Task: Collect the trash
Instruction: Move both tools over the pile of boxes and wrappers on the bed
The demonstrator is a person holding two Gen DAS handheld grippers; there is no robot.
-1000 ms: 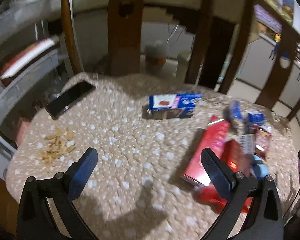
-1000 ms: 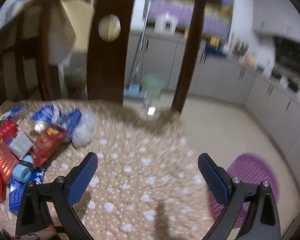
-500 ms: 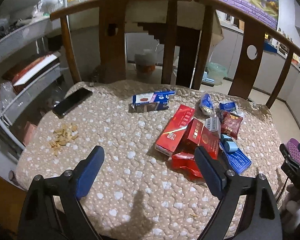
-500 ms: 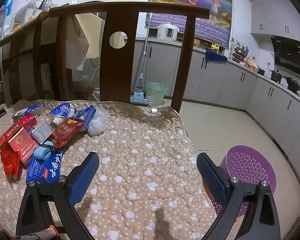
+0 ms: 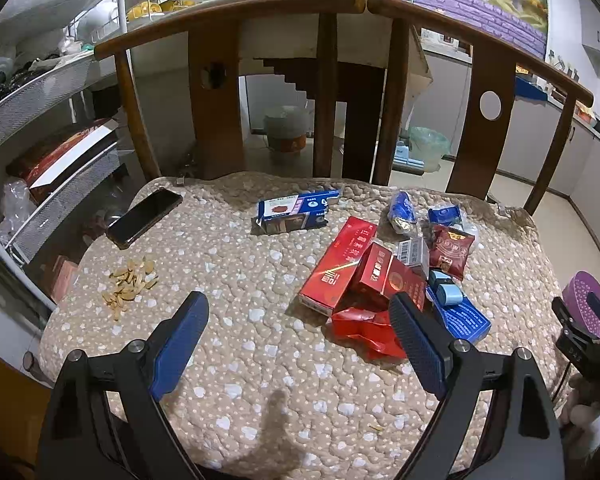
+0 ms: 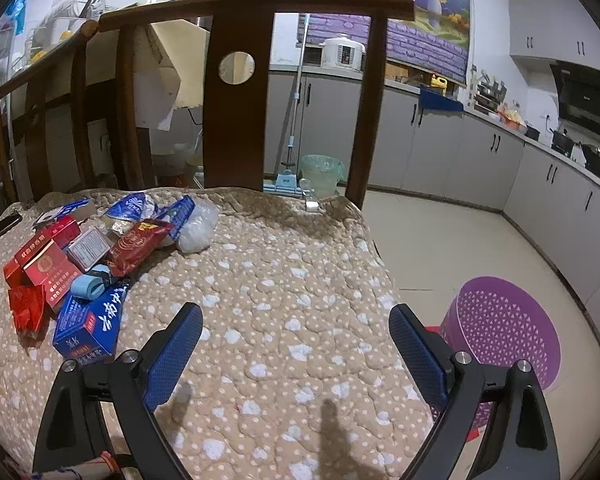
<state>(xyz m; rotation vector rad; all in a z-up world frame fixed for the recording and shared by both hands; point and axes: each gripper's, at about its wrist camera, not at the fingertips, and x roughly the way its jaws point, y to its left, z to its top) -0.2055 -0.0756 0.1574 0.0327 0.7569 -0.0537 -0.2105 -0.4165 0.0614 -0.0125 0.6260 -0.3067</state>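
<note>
at the far left a black phone [image 5: 144, 217] is lying near the edge of the quilted cushion [image 5: 236, 264], with a scatter of seed shells [image 5: 129, 280] below it. you are holding your left gripper [image 5: 298, 334] over the cushion, jaws spread wide and gripping nothing. right of centre the trash is sitting in a heap: a blue-and-white box [image 5: 294, 212], a long red carton [image 5: 340, 266], a crumpled red wrapper [image 5: 364, 332] and a blue box [image 6: 90, 326]. your right gripper [image 6: 296, 338] is hovering with jaws wide and empty. a purple basket [image 6: 504, 328] is standing on the floor at the far right
</note>
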